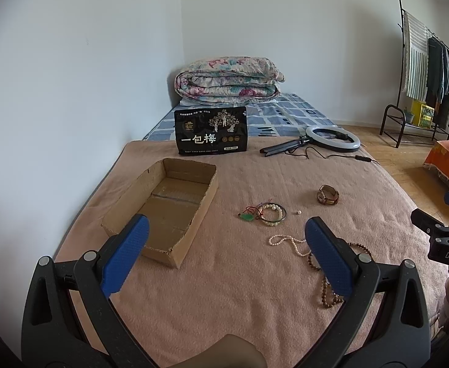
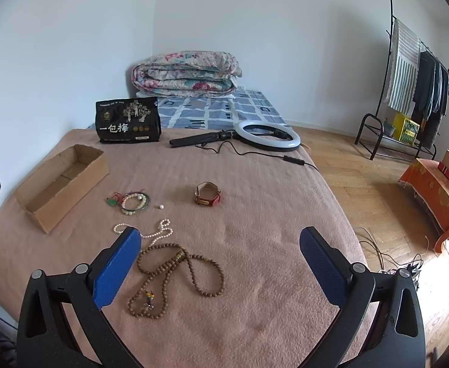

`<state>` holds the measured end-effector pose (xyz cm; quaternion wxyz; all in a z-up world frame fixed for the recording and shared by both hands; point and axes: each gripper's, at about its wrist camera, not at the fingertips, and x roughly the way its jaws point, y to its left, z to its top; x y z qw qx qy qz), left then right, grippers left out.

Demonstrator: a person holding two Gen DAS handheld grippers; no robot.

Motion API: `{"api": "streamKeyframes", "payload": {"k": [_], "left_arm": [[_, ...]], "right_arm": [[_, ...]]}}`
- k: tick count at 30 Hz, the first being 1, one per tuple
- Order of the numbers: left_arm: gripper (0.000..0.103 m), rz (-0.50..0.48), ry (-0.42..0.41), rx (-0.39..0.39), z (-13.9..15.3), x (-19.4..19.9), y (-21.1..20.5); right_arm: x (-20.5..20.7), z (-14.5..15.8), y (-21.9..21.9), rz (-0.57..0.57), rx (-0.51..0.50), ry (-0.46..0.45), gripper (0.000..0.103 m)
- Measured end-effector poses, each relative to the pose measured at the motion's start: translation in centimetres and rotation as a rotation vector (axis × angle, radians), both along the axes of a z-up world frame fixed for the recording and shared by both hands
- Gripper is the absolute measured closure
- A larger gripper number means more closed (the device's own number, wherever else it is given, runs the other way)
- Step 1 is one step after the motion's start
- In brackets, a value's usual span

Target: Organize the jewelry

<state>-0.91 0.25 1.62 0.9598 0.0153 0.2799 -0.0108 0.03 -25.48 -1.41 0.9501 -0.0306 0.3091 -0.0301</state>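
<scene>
While both tools hang above the pink blanket-covered bed (image 2: 255,184), nothing has yet been collected. The left hand-held gripper (image 1: 227,239) is spread wide and holds nothing; the right hand-held gripper (image 2: 221,242) is likewise fully apart and empty.

The open brown cardboard box (image 1: 166,202) sits far left, bare inside. Jewelry lies to its right: a green pendant on red cord (image 1: 248,216), touching a cream beaded bracelet (image 1: 272,212); a single loose white bead (image 1: 298,212); a brown leather-strap watch (image 1: 328,195) farther right; a white pearl necklace (image 2: 160,233) and a long brown wooden bead strand (image 2: 175,273) nearest.

Judged advice: take the wooden strand first (it lies directly under the right tool), pinching a bunched section so loops do not trail, and keep clear of the pearls just beside it.

Only the right view shows the wooden strand whole with its small tassel; the left view alone shows the box floor.
</scene>
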Motion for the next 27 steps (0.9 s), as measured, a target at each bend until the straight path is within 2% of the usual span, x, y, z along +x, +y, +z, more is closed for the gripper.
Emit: {"api": "streamKeyframes", "payload": {"k": [27], "left_arm": [[0.000,0.000,-0.002,0.000,-0.49,-0.30,-0.08]], "right_arm": [[0.18,-0.47,-0.24,-0.003,0.018,0.029,0.000]]}}
